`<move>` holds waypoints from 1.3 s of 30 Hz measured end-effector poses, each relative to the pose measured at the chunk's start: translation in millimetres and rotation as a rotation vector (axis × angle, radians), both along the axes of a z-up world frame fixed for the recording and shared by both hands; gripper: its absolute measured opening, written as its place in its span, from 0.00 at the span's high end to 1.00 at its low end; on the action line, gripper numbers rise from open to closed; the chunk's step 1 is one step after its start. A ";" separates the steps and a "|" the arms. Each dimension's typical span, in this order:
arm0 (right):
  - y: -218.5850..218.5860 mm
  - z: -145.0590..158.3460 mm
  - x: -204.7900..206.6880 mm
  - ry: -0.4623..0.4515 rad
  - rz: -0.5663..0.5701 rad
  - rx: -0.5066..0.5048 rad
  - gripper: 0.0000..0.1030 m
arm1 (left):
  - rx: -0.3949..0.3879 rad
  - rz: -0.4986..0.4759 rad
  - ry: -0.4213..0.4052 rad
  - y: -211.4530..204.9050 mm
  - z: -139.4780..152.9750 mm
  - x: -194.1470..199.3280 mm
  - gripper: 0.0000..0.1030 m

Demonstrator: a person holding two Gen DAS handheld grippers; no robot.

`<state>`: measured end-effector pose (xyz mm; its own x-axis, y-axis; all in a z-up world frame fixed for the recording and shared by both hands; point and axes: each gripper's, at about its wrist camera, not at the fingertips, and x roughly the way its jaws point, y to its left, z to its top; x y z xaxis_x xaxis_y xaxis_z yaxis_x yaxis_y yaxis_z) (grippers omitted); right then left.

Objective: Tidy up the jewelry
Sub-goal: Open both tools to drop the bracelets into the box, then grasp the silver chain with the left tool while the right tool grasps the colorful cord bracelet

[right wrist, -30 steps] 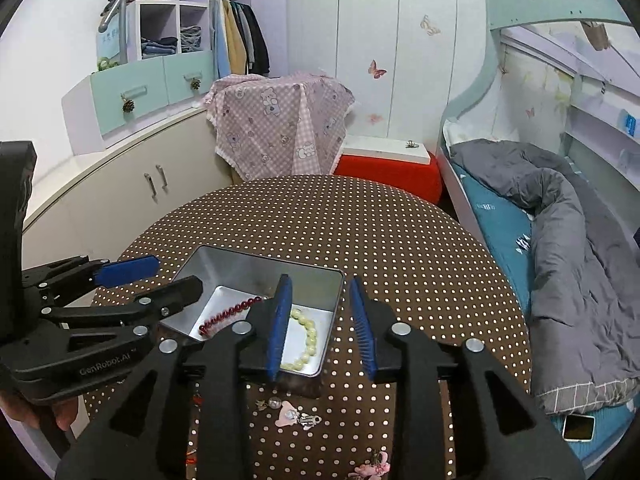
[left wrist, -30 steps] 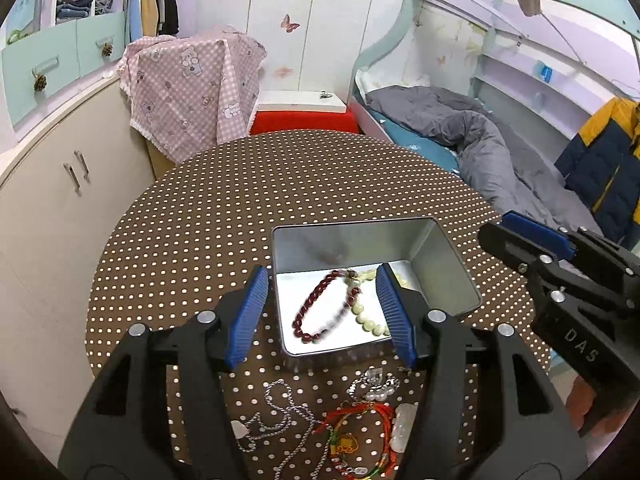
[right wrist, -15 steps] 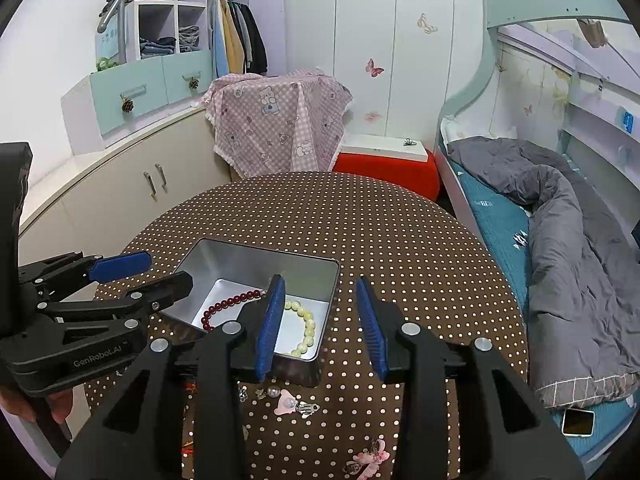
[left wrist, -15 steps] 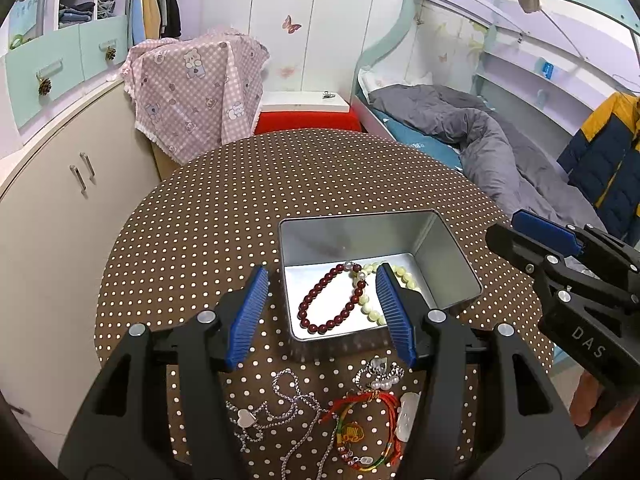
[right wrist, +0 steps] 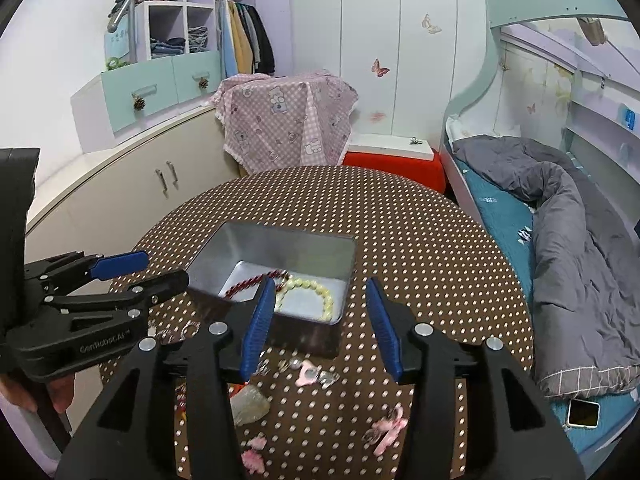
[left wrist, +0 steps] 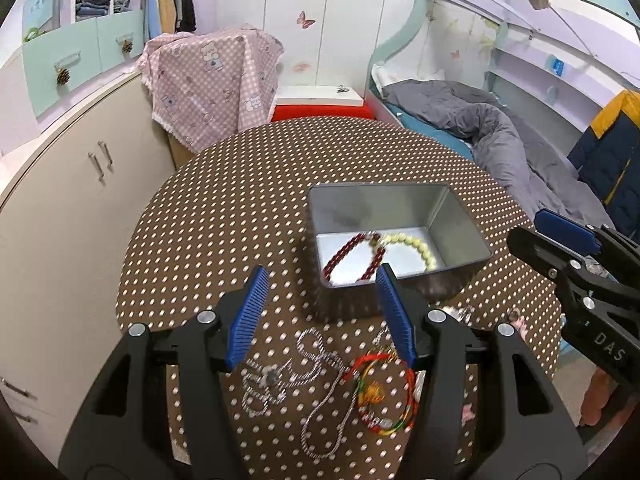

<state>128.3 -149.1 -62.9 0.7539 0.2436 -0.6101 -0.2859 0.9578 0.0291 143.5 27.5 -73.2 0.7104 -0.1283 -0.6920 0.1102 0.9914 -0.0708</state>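
A round table [left wrist: 224, 220] in a brown cloth with white dots fills the middle of both views. On it, right of centre in the left wrist view, stands an open grey metal tin [left wrist: 460, 236]. Inside the tin lie a dark red bead bracelet [left wrist: 352, 252] and a pale cream bead bracelet [left wrist: 416, 244], touching at their upper ends on the tin's floor.

The left gripper [left wrist: 320, 316] sits low in its own frame with its blue-padded jaws apart and nothing between them; it hangs over the table's near edge, just below the tin. Under it on the cloth lie a silver chain necklace [left wrist: 316, 364] in loose loops and, to its right, a red cord bracelet [left wrist: 380, 388] with a yellow charm; neither touches the pads.

The right gripper [right wrist: 320, 324] has just been opening its jaws, and they stand apart with nothing in them. Its left pad overlaps the tin's near wall in the picture; whether it touches I cannot tell. Below it, in the lower centre of the right wrist view, lie a pale translucent stone [right wrist: 250, 404], small clear and pink pieces [right wrist: 308, 372] and a pink hair clip [right wrist: 386, 430], spread apart on the cloth. A hand [right wrist: 24, 392] at the lower left edge holds the other gripper's handle
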 end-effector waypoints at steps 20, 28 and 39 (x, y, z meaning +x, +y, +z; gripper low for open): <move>41.5 -63.0 -14.0 0.215 0.158 -0.044 0.57 | 0.016 -0.006 0.181 23.3 -59.2 -39.1 0.40; 56.1 -78.5 -7.1 0.262 0.176 -0.086 0.70 | 0.058 -0.011 0.176 17.5 -69.1 -43.9 0.49; 67.8 -85.1 -5.4 0.235 0.186 -0.154 0.96 | 0.082 0.032 0.174 22.8 -66.6 -48.8 0.89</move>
<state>122.9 -81.3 -147.9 0.5393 0.2553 -0.8025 -0.4587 0.8882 -0.0257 94.6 50.4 -139.8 0.5819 -0.0455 -0.8120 0.0713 0.9974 -0.0048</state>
